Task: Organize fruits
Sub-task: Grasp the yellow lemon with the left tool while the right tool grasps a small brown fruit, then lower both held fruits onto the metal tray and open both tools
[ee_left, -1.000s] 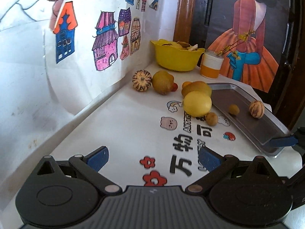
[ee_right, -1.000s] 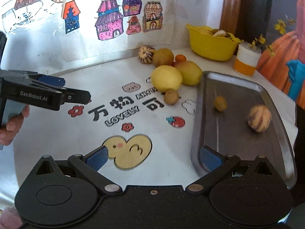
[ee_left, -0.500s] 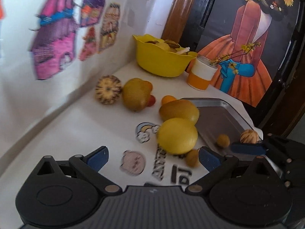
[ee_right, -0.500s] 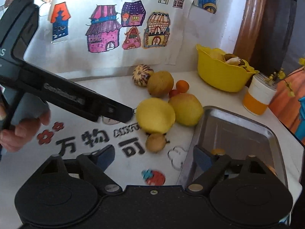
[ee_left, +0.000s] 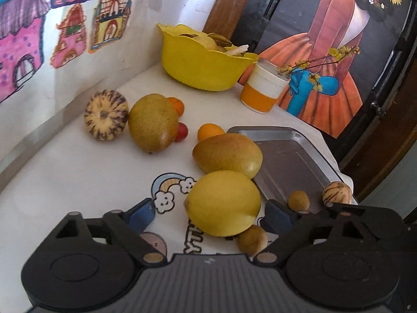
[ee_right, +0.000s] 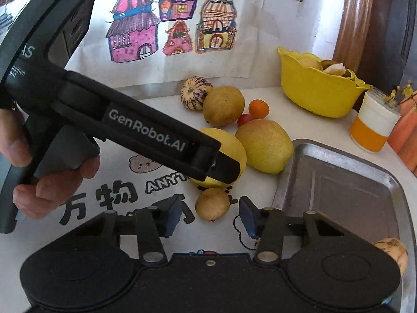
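A big yellow fruit (ee_left: 224,203) lies on the white table between the wide-apart fingers of my open left gripper (ee_left: 209,216); I see no contact. In the right wrist view the left gripper (ee_right: 224,167) crosses in front of that yellow fruit (ee_right: 234,143). A small brown fruit (ee_right: 212,203) sits just ahead of my open right gripper (ee_right: 210,217), between its fingertips, with gaps on both sides. The metal tray (ee_left: 286,161) holds a small round fruit (ee_left: 298,200) and a striped fruit (ee_left: 337,193).
A brownish-yellow fruit (ee_left: 228,156) touches the tray's edge. Farther back lie a striped melon (ee_left: 105,114), a round brown fruit (ee_left: 152,122), two small oranges and a red tomato (ee_left: 182,131). A yellow bowl (ee_left: 206,65) and a cup (ee_left: 263,88) stand at the back.
Both grippers have moved forward to the fruit cluster. The left one now straddles the yellow fruit. The right one has come up to the small brown fruit and its jaws have narrowed.
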`<action>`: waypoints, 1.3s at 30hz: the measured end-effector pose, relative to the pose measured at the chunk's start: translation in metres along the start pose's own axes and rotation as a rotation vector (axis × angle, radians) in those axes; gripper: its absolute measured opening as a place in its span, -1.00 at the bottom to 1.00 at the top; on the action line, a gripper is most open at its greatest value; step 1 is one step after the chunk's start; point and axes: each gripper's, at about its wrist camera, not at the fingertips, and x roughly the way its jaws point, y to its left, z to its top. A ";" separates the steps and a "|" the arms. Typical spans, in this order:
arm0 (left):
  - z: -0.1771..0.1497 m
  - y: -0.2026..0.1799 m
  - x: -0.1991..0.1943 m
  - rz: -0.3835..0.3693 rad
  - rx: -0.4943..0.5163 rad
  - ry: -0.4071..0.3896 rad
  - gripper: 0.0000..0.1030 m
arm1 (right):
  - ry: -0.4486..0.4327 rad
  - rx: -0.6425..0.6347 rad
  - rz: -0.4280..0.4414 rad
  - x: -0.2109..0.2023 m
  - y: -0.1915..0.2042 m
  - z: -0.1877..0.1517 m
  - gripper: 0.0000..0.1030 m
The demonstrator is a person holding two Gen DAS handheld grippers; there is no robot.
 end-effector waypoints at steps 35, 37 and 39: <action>-0.011 -0.051 -0.012 -0.044 0.026 0.031 0.25 | -0.142 0.194 -0.057 -0.081 -0.036 -0.050 -0.41; -0.011 -0.061 -0.010 -0.061 0.034 0.034 0.25 | -0.141 0.207 -0.087 -0.086 -0.045 -0.058 -0.41; -0.012 -0.072 -0.008 -0.075 0.044 0.038 0.25 | -0.138 0.221 -0.113 -0.089 -0.052 -0.065 -0.41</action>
